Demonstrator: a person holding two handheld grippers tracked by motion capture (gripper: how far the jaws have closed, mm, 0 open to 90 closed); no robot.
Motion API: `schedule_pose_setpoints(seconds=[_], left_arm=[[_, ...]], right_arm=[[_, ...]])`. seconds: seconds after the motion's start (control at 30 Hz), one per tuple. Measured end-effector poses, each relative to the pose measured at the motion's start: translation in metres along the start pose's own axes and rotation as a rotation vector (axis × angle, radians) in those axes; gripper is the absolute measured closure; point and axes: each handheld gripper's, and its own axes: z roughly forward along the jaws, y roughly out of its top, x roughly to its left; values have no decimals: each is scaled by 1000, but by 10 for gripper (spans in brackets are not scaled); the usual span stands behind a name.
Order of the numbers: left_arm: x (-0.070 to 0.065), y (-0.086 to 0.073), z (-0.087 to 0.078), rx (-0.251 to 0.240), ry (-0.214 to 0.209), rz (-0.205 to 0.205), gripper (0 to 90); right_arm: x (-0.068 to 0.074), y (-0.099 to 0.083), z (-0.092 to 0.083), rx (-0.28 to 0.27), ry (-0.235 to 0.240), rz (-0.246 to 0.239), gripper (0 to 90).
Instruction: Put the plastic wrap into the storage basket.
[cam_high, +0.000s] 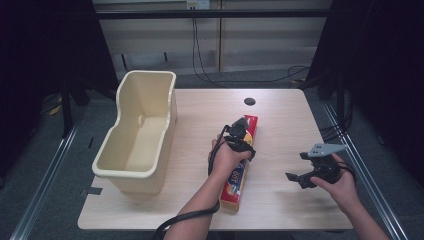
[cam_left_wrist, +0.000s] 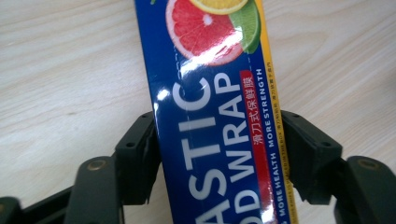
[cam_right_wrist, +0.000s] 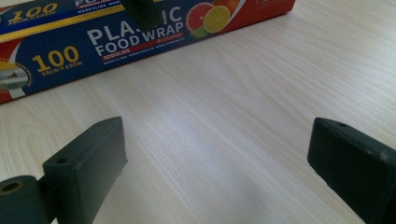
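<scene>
Plastic wrap box (cam_left_wrist: 219, 140) lies lengthwise between the left claw (cam_left_wrist: 219, 158) pads, which clamp its long sides; right claw (cam_right_wrist: 215, 163) gapes empty, well apart.

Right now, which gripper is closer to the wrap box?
Left. The left gripper has its jaws on both sides of the wrap box. The right gripper sits apart, over bare table.
</scene>
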Motion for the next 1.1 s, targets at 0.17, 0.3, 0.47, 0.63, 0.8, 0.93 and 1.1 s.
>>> schedule_pose_setpoints(seconds=[0.17, 0.3, 0.47, 0.63, 0.8, 0.93, 1.1], left_arm=[[3, 0, -7, 38, 30, 24, 408], [7, -2, -10, 67, 30, 37, 412], [14, -1, -21, 89, 16, 21, 413], [21, 1, -33, 102, 25, 24, 414], [25, 2, -46, 109, 27, 21, 414], [24, 3, -58, 118, 45, 28, 414], [27, 5, -73, 114, 38, 24, 414]], right_arm=[[0, 0, 0, 1, 1, 1, 42], [1, 1, 1, -1, -2, -3, 41], [1, 1, 1, -5, 0, 6, 41], [0, 0, 1, -7, -2, 4, 41], [0, 1, 0, -10, 3, 6, 39], [1, 1, 1, -9, 1, 5, 38], [1, 2, 1, -12, 11, -2, 34]])
